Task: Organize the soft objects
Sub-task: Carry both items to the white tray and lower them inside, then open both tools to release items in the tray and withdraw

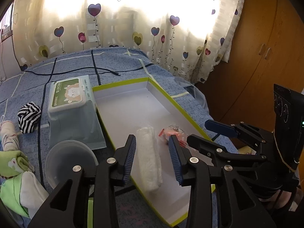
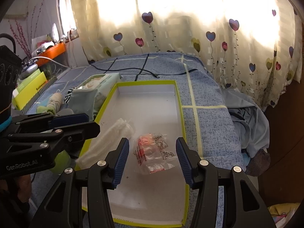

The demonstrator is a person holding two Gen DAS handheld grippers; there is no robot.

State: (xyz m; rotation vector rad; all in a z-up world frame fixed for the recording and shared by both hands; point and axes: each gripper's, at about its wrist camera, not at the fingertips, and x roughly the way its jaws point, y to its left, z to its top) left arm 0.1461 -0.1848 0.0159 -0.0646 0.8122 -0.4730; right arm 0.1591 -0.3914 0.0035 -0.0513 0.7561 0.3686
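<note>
Inventory from my two wrist views, items as I see them:

1. Left gripper (image 1: pixel 153 158): jaws spread wide, nothing between the pads. It hangs over the near end of the shallow box (image 1: pixel 121 83), with the white rolled cloth (image 1: pixel 150 155) lying in the gap below, untouched by either finger as far as I can tell.
2. Right gripper (image 2: pixel 152 161): jaws also wide, holding nothing. In the lower centre of its frame, the clear plastic packet (image 2: pixel 153 153) with orange contents lies on the box floor between the fingers.
3. Shallow box, white inside with a yellow-green rim: rests on the blue patterned bedspread (image 2: pixel 207 125). It contains the rolled cloth, toward the left side, and the packet just to its right.
4. Wet wipes pack (image 1: pixel 71 104): left of the box, against its rim.
5. Black-and-white striped bundle (image 1: pixel 28 117): at the left edge of the left frame, beside the wipes.
6. Translucent round lid (image 1: pixel 69 161): lower left, in front of the wipes.
7. Green and white folded cloths (image 1: pixel 17 171): lower left corner.
8. Black cable (image 1: pixel 76 70): across the bed, upper middle.
9. Heart-print curtain (image 2: pixel 190 28): fills the top of the frame, backlit.
</note>
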